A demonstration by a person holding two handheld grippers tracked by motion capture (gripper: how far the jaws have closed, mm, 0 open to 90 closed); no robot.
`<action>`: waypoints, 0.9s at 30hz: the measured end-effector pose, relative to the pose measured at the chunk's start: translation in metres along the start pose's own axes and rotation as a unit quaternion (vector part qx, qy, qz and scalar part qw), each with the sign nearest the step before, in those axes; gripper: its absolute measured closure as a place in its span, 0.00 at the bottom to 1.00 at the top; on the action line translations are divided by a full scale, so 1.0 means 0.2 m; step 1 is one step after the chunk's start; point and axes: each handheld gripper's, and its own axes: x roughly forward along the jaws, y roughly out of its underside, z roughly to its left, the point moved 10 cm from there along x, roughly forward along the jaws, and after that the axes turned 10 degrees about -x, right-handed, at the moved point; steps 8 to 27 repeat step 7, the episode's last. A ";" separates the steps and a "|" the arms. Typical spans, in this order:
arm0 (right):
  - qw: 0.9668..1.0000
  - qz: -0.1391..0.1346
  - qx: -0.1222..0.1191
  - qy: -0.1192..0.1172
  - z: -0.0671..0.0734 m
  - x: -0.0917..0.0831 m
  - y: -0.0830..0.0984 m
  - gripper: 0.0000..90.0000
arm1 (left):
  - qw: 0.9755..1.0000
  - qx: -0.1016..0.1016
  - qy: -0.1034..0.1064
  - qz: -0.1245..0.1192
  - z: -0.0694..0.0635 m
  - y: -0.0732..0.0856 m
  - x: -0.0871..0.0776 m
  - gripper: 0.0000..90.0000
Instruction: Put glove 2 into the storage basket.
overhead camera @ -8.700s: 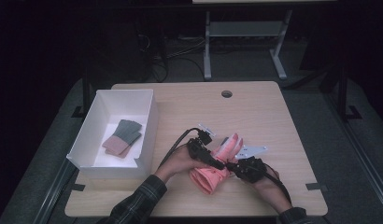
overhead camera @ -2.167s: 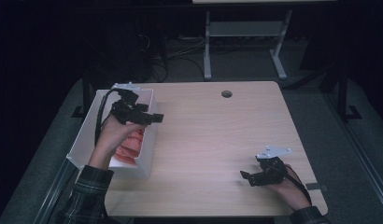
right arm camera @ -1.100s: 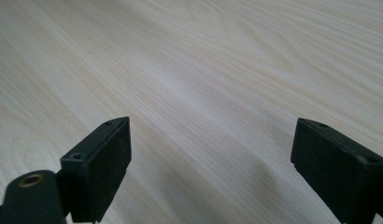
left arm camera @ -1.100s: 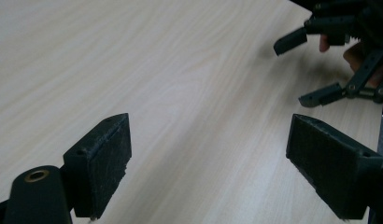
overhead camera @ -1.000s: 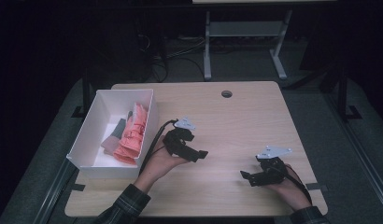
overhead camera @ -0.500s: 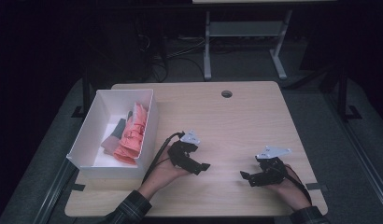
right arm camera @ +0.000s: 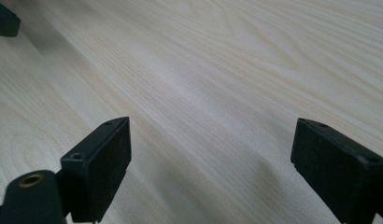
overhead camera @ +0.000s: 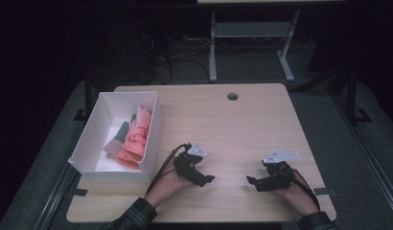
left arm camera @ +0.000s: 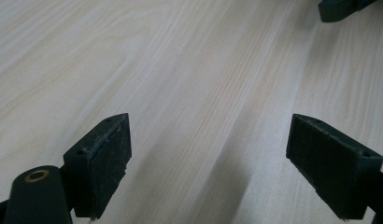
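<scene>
A folded pink cloth [overhead camera: 134, 138] leans inside the white box [overhead camera: 96, 122] at the table's left, beside a darker folded cloth [overhead camera: 119, 135]. My left gripper [overhead camera: 207, 179] rests low on the wooden table to the right of the box, open, with bare wood between its pads [left arm camera: 108, 156]. My right gripper [overhead camera: 251, 182] sits near the front right of the table, also open, its pads [right arm camera: 105, 161] wide apart over bare wood. The two grippers point toward each other. The tip of the other gripper [left arm camera: 341, 8] peeks into the top right corner of the left gripper view.
The light wooden table [overhead camera: 242, 124] has a round cable hole [overhead camera: 232, 96] near its far edge. A metal stand [overhead camera: 252, 33] and cables [overhead camera: 170, 57] lie on the dark floor behind the table.
The left hand has come back from the box, where the pink cloth now lies, and sunk toward the table's front. The right gripper has stayed in place.
</scene>
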 end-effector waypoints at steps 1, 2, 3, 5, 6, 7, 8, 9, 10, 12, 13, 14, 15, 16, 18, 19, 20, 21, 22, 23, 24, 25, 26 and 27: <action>1.000 0.001 0.003 0.000 0.00 0.00 0.00 0.13 | 1.000 -0.005 0.000 -0.003 0.00 0.00 0.00 0.15; 1.000 0.000 0.001 0.000 0.00 0.00 0.00 0.13 | 1.000 0.000 -0.001 0.001 0.00 0.01 0.00 0.15; 1.000 0.000 0.001 0.000 0.00 0.00 0.00 0.13 | 1.000 0.000 -0.001 0.001 0.00 0.01 0.00 0.15; 1.000 0.002 0.002 -0.001 0.00 0.00 0.00 0.13 | 1.000 -0.002 0.000 -0.001 0.00 0.01 0.00 0.15; 1.000 0.002 0.001 -0.001 0.00 0.00 0.00 0.13 | 1.000 0.001 -0.002 0.001 0.01 0.02 0.00 0.15; 1.000 0.002 0.001 -0.001 0.00 0.00 0.00 0.13 | 1.000 0.001 -0.002 0.001 0.01 0.02 0.00 0.15; 1.000 0.002 0.001 -0.001 0.00 0.00 0.00 0.13 | 1.000 0.001 -0.002 0.001 0.01 0.02 0.00 0.15; 1.000 0.002 0.001 -0.001 0.00 0.00 0.00 0.13 | 1.000 0.001 -0.002 0.001 0.01 0.02 0.00 0.15; 1.000 0.002 0.001 -0.001 0.00 0.00 0.00 0.13 | 1.000 0.001 -0.002 0.001 0.01 0.02 0.00 0.15; 1.000 0.002 0.001 -0.001 0.00 0.00 0.00 0.13 | 1.000 0.001 -0.002 0.001 0.01 0.02 0.00 0.15; 1.000 0.002 0.001 -0.001 0.00 0.00 0.00 0.13 | 1.000 0.001 -0.002 0.001 0.01 0.02 0.00 0.15; 1.000 0.002 0.001 -0.001 0.00 0.00 0.00 0.13 | 1.000 0.001 -0.002 0.001 0.01 0.02 0.00 0.15; 1.000 0.002 0.001 -0.001 0.00 0.00 0.00 0.13 | 1.000 0.001 -0.002 0.001 0.01 0.02 0.00 0.15; 1.000 0.002 0.001 -0.001 0.00 0.00 0.00 0.13 | 1.000 0.001 -0.002 0.001 0.01 0.02 0.00 0.15; 1.000 0.002 0.001 -0.001 0.00 0.00 0.00 0.13 | 1.000 0.001 -0.002 0.001 0.01 0.02 0.00 0.15; 1.000 0.002 0.001 -0.001 0.00 0.00 0.00 0.13 | 1.000 0.001 -0.002 0.001 0.01 0.02 0.00 0.15; 1.000 0.002 0.001 -0.001 0.00 0.00 0.00 0.13 | 1.000 0.001 -0.002 0.001 0.01 0.02 0.00 0.15; 1.000 0.002 0.001 -0.001 0.00 0.00 0.00 0.13 | 1.000 0.001 -0.002 0.001 0.01 0.02 0.00 0.15; 1.000 0.002 0.001 -0.001 0.00 0.00 0.00 0.13 | 1.000 0.001 -0.002 0.001 0.01 0.02 0.00 0.15; 1.000 0.002 0.001 -0.001 0.00 0.00 0.00 0.13 | 1.000 0.001 -0.002 0.001 0.01 0.02 0.00 0.15; 1.000 0.002 0.001 -0.001 0.00 0.00 0.00 0.13 | 1.000 0.001 -0.002 0.001 0.01 0.02 0.00 0.15; 1.000 0.002 0.001 -0.001 0.00 0.00 0.00 0.13 | 1.000 0.001 -0.002 0.001 0.01 0.02 0.00 0.15; 1.000 0.002 0.001 -0.001 0.00 0.00 0.00 0.13 | 1.000 0.001 -0.002 0.001 0.01 0.02 0.00 0.15; 1.000 0.002 0.001 -0.001 0.00 0.00 0.00 0.13 | 1.000 0.001 -0.002 0.001 0.01 0.02 0.00 0.15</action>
